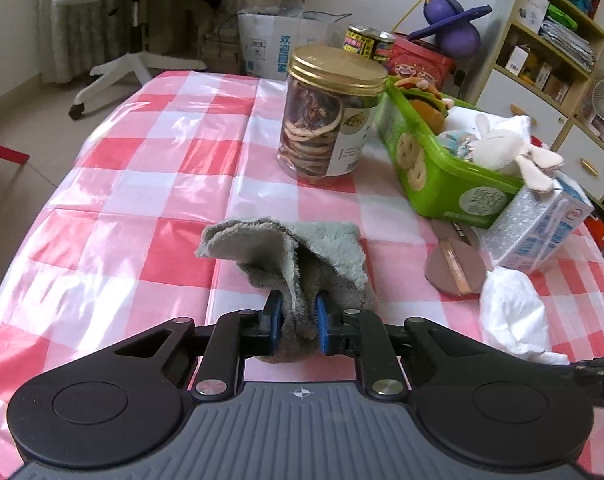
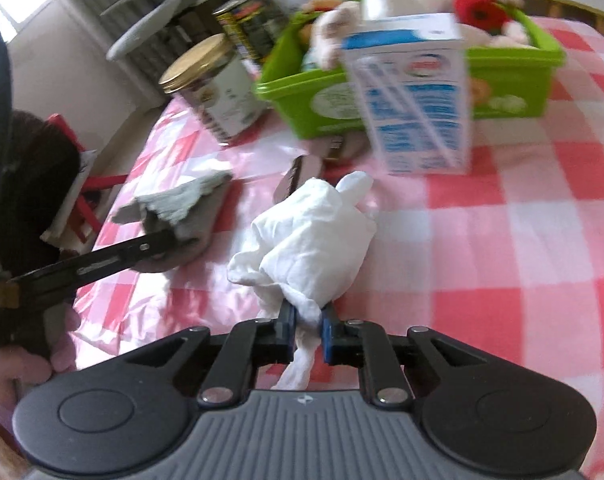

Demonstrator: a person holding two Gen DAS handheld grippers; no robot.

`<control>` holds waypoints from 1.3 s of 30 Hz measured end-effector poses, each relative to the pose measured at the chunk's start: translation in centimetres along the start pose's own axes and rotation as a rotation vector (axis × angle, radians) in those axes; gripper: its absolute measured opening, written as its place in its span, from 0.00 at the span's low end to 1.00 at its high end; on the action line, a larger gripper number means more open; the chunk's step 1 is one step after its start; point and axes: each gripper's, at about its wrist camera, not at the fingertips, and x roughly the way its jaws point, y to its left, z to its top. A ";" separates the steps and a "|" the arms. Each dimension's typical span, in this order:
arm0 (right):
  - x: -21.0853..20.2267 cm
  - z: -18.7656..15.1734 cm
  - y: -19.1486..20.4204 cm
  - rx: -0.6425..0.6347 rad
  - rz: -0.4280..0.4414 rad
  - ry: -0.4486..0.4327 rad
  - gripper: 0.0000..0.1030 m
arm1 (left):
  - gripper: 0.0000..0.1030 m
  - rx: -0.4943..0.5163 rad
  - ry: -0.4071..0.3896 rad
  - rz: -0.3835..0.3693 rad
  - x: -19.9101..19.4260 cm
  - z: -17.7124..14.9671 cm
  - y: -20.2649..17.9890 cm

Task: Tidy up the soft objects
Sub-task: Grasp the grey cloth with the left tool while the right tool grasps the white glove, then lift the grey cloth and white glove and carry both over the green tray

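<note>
My left gripper (image 1: 296, 318) is shut on a grey fluffy cloth (image 1: 302, 254), which bunches up between the blue pads just above the pink checked tablecloth (image 1: 142, 184). My right gripper (image 2: 308, 330) is shut on a crumpled white cloth (image 2: 310, 236), held low over the table; it also shows in the left wrist view (image 1: 514, 316). The grey cloth (image 2: 178, 204) and my left gripper (image 2: 162, 240) show at the left of the right wrist view. A green basket (image 1: 426, 164) at the right holds plush toys, among them a white bunny (image 1: 506, 148).
A gold-lidded jar of dried slices (image 1: 330, 112) stands behind the grey cloth. A blue-and-white carton (image 1: 542, 228) stands against the basket's near end, with a brown flat object (image 1: 454, 264) beside it. Cans (image 1: 368, 42) stand at the far edge. Shelves and a chair surround the table.
</note>
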 end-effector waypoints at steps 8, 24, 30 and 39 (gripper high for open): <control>-3.6 0.0 -2.5 0.123 0.038 -0.048 0.00 | 0.14 -0.019 0.005 -0.043 -1.6 0.0 -1.0; -9.8 0.2 -7.2 0.273 0.121 -0.189 0.00 | 0.14 -0.009 -0.049 -0.113 -3.8 0.8 -4.1; -11.5 0.9 -8.8 0.330 0.155 -0.268 0.00 | 0.14 -0.017 -0.092 -0.147 -4.5 1.5 -5.3; -14.1 4.1 -10.2 0.397 0.238 -0.408 0.00 | 0.14 0.038 -0.146 -0.156 -4.1 4.7 -8.8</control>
